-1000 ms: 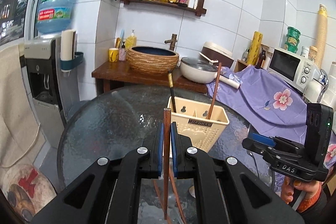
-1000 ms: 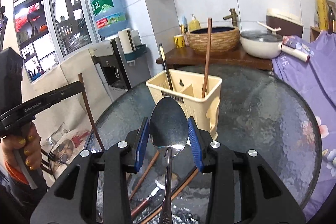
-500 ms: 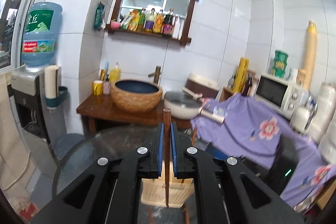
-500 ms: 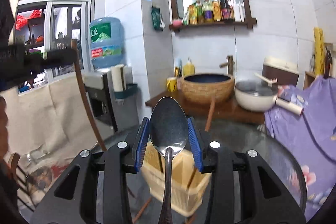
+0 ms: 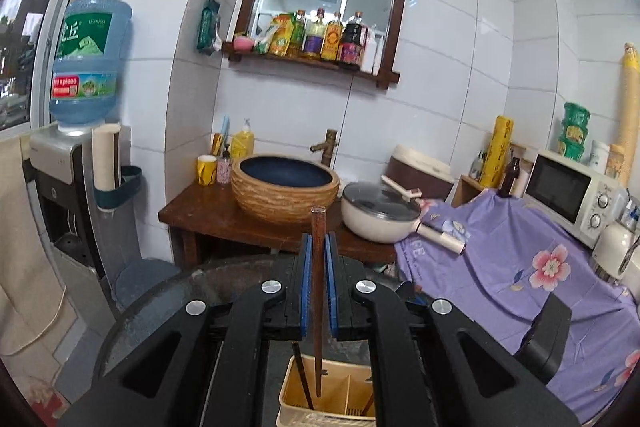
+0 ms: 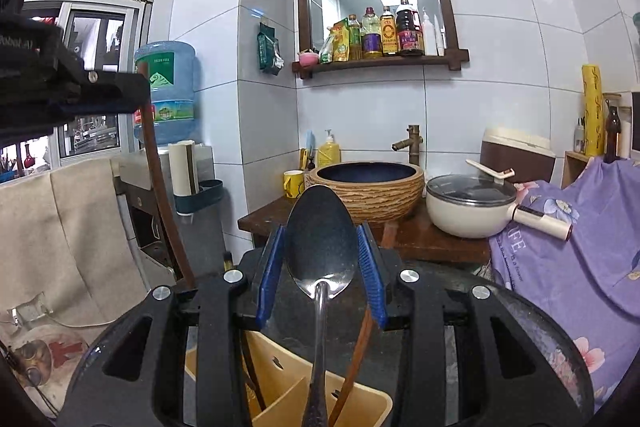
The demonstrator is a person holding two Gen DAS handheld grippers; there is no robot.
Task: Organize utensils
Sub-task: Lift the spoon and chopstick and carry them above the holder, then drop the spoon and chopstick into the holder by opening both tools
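My left gripper [image 5: 318, 247] is shut on a brown wooden chopstick [image 5: 318, 307] that hangs upright, its lower tip just over a compartment of the cream utensil holder [image 5: 348, 407]. A dark chopstick [image 5: 302, 379] stands in that holder. My right gripper [image 6: 322, 259] is shut on the bowl of a steel spoon [image 6: 322, 235]; the handle hangs down over the utensil holder [image 6: 280, 399]. In the right wrist view the left gripper [image 6: 136, 93] shows at upper left with its chopstick [image 6: 160, 187]. The holder stands on the round glass table [image 6: 540, 327].
Behind the table a wooden stand [image 5: 208, 215] carries a woven basin [image 5: 286, 191] and a cream pot [image 5: 376, 219]. A purple floral cloth [image 5: 520, 275] covers the right side below a microwave [image 5: 572, 191]. A water dispenser [image 5: 68, 163] stands left.
Both grippers have risen and come forward until they hang over the holder, which slid from ahead of the jaws to beneath them. The chopstick and the spoon stay gripped.
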